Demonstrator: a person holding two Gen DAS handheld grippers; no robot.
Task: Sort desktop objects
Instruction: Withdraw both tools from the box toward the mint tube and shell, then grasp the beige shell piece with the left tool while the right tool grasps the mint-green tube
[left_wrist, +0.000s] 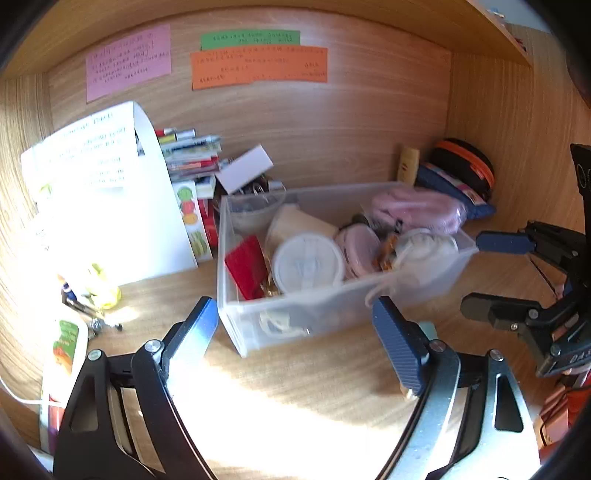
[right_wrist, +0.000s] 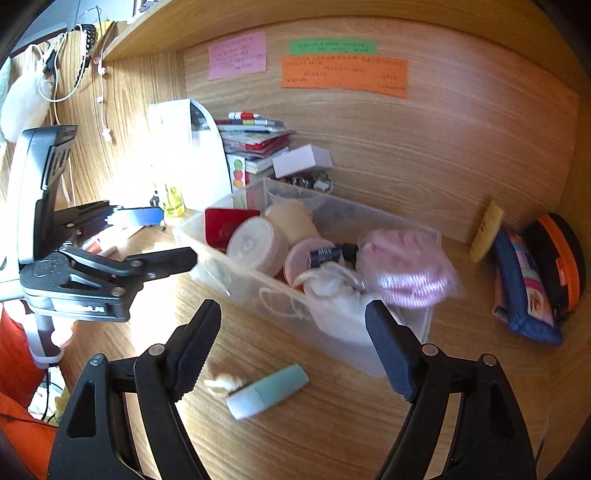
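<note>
Sitting on a wooden desk (right_wrist: 295, 424) inside a wood-panelled alcove, a clear plastic bin (left_wrist: 236, 295) anchors the scene. Left of the bin stand a white paper sheet (left_wrist: 96, 177) propped upright, a yellow-green bottle (left_wrist: 103, 288) in bright sunlight, and a stack of books (left_wrist: 192, 155) behind the bin's left rear corner. Inside the bin, from left to right, lie a red case (left_wrist: 245, 266), a round white lidded tub (left_wrist: 308, 264), a pink round container (left_wrist: 360, 247), a white cloth pouch (right_wrist: 332, 284) and a bagged pink item (left_wrist: 417, 210). Right of the bin, against the back wall, lean a beige tube (right_wrist: 485, 232), a blue patterned pouch (right_wrist: 521, 288) and a black case with an orange rim (right_wrist: 561, 266). In front of the bin, a mint-and-white tube (right_wrist: 267, 391) lies on the desk beside a small cream scrap (right_wrist: 221, 384). The left gripper (left_wrist: 295, 328) hovers before the bin's near left corner, jaws spread wide and empty. The right gripper (right_wrist: 291, 336) hangs before the bin's right end, jaws parted with nothing held, the mint tube on the desk below them
</note>
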